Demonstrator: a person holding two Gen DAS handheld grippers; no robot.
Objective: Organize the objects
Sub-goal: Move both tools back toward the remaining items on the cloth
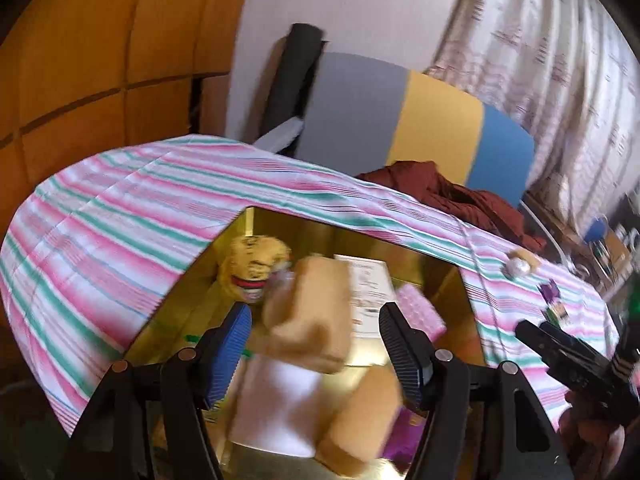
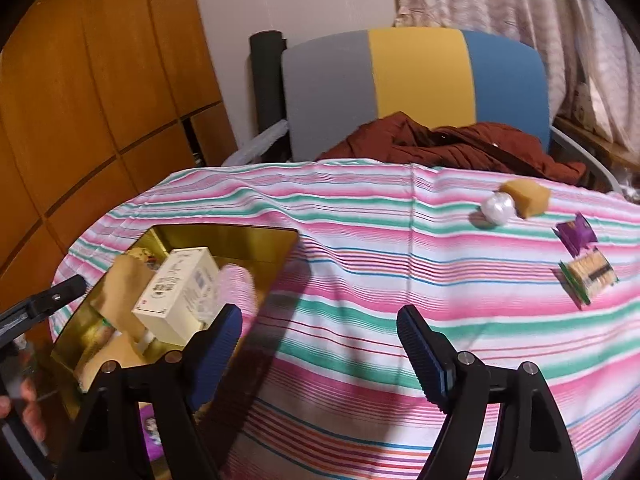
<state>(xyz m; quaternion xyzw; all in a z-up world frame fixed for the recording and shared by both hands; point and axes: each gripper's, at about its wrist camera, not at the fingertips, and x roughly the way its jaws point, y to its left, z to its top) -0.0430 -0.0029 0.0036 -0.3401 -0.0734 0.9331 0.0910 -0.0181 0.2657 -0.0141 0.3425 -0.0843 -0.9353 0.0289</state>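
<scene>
Two tongs, both wide open, empty: left tongs point(image 1: 316, 330) above gold box point(image 1: 436, 280) holding tan sponge point(image 1: 310, 312); right tongs point(image 2: 320, 334) over striped counter point(image 2: 360, 248); farther right, sponge point(image 2: 526, 196), purple wrapper point(image 2: 576, 234).

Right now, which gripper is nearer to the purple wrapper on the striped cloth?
The right. The right gripper hangs open over the cloth, the purple wrapper ahead to its right. The left gripper is open over the gold box, farther away.
</scene>
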